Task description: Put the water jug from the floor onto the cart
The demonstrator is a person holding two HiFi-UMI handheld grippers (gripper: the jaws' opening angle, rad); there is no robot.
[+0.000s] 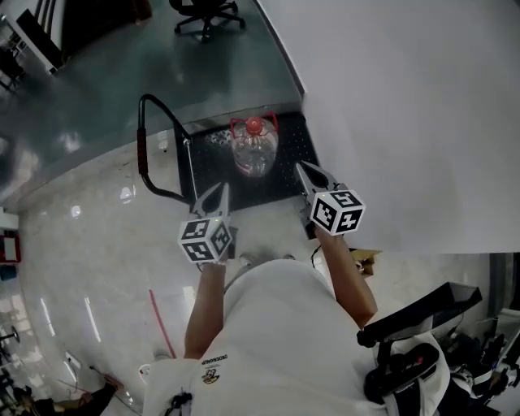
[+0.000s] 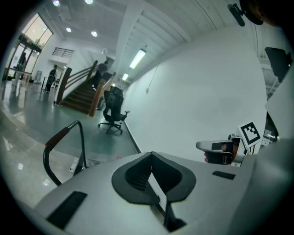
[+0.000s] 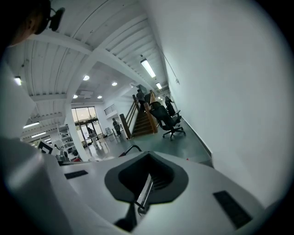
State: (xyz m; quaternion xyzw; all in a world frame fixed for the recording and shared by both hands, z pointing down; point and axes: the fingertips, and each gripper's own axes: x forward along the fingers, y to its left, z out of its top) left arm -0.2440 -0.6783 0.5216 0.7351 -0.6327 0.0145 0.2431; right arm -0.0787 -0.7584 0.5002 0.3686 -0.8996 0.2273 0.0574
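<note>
- The jug [image 1: 253, 148] is standing upright on the cart [image 1: 288, 183]. It is clear with a red cap and red grip, and it is sitting around the middle of the black deck.
- Nothing is touching the jug; both claws are hanging on your side of the cart, apart from it.
- You are holding the left gripper [image 1: 213, 199] over the cart's near edge, towards the end with the handle. Its jaws are pressing together with nothing between them, and its own view [image 2: 151, 155] is showing the same.
- You are holding the right gripper [image 1: 313, 175] over the cart's near corner, at the end away from the handle. Its jaws are also closing on nothing, tip against tip [image 3: 149, 156].
- The two marker cubes are facing up at you, on the near side of the cart.
- The cart's handle [image 1: 145, 150], black with a red sleeve, is rising at one end of the cart. The left gripper view is catching it too [image 2: 57, 137].
- A white wall [image 1: 406, 97] is running along the end of the cart opposite the handle.
- An office chair [image 1: 207, 15] is standing well beyond the cart on the grey floor, and it is also showing in both gripper views [image 2: 113, 110] [image 3: 167, 120].
- Stairs [image 2: 85, 94] are climbing behind that chair, farther still from the cart.
- A thin red stick [image 1: 161, 321] is lying on the pale floor on your side of the cart.
</note>
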